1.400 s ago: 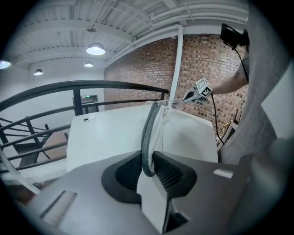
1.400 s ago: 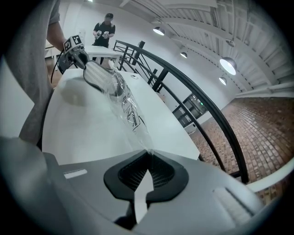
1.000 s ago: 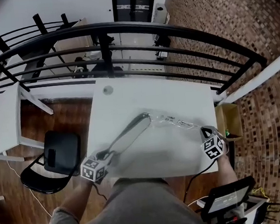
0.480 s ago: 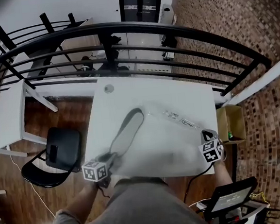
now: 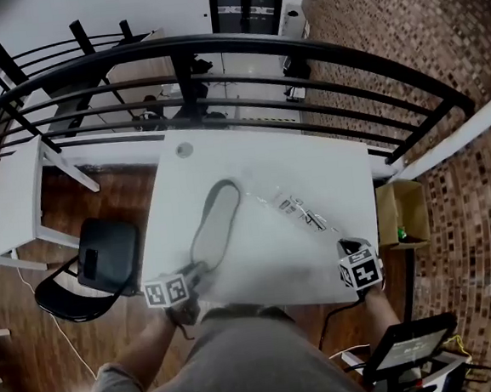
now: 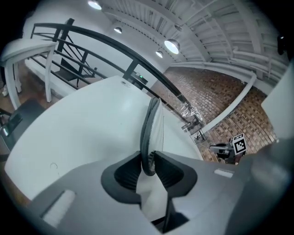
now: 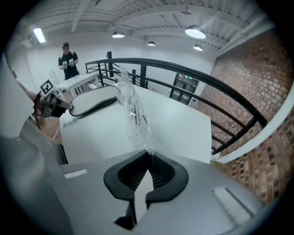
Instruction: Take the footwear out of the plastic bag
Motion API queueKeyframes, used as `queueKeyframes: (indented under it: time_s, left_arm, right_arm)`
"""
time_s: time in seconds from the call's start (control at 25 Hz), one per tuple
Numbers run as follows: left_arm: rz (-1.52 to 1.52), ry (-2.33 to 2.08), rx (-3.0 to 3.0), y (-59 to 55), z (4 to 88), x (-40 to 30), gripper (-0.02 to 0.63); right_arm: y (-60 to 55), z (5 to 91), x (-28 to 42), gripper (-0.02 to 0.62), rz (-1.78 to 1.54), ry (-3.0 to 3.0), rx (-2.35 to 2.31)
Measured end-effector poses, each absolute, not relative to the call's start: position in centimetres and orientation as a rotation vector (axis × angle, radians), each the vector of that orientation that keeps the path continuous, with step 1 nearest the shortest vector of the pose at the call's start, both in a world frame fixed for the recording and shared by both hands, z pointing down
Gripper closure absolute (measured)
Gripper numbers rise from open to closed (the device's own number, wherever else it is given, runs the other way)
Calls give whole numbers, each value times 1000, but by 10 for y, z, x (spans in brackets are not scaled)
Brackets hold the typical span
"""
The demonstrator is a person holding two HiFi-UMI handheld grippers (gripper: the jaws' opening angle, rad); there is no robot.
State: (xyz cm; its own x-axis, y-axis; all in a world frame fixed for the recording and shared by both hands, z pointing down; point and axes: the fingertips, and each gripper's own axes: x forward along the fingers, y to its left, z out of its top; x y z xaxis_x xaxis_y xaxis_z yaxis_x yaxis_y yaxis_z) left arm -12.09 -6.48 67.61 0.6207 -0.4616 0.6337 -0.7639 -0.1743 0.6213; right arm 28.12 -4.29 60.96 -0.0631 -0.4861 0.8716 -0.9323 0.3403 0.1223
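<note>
A flat grey slipper with a dark rim lies lengthwise on the white table. My left gripper holds its near end. In the left gripper view the pads press on the slipper's edge, and the left gripper's jaws are opening slightly. A crumpled clear plastic bag stretches to the right of the slipper, apart from it. My right gripper is shut on the bag's near corner. In the right gripper view the bag rises from between the right gripper's closed jaws.
A black railing runs behind the table. A black chair stands at the left, beside a white side table. A cardboard box sits on the floor at the right. A small round disc lies at the table's far left.
The slipper has slid left and clear of the bag, which has drawn right and collapsed. The right gripper moved slightly nearer and left.
</note>
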Motion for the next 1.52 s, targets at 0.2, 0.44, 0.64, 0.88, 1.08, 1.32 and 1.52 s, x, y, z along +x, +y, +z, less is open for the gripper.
queueKeyframes:
  time_s: [0.2, 0.44, 0.64, 0.88, 1.08, 1.32, 1.52]
  left_arm:
    - [433, -1013, 1841, -64, 678, -120, 505]
    - [492, -1031, 1873, -63, 682, -124, 482]
    - [547, -1028, 1880, -64, 686, -127, 455]
    - [583, -1016, 1885, -60, 689, -124, 451]
    - [598, -997, 1890, -59, 694, -124, 446]
    - [621, -966, 1900, -58, 696, -121, 413]
    - [648, -930, 1924, -55, 698, -119, 376]
  right_arm:
    - [-26, 627, 282, 581, 830, -1701, 1267]
    - [-17, 638, 281, 580, 919, -1680, 1278]
    - [-13, 648, 279, 580, 981, -1667, 1276]
    - [-3, 661, 276, 580, 1031, -1640, 1276]
    - [5, 675, 257, 554, 1077, -1653, 1247]
    - [14, 678, 259, 343, 1067, -1634, 1268]
    - [9, 660, 266, 341, 970, -1655, 1349]
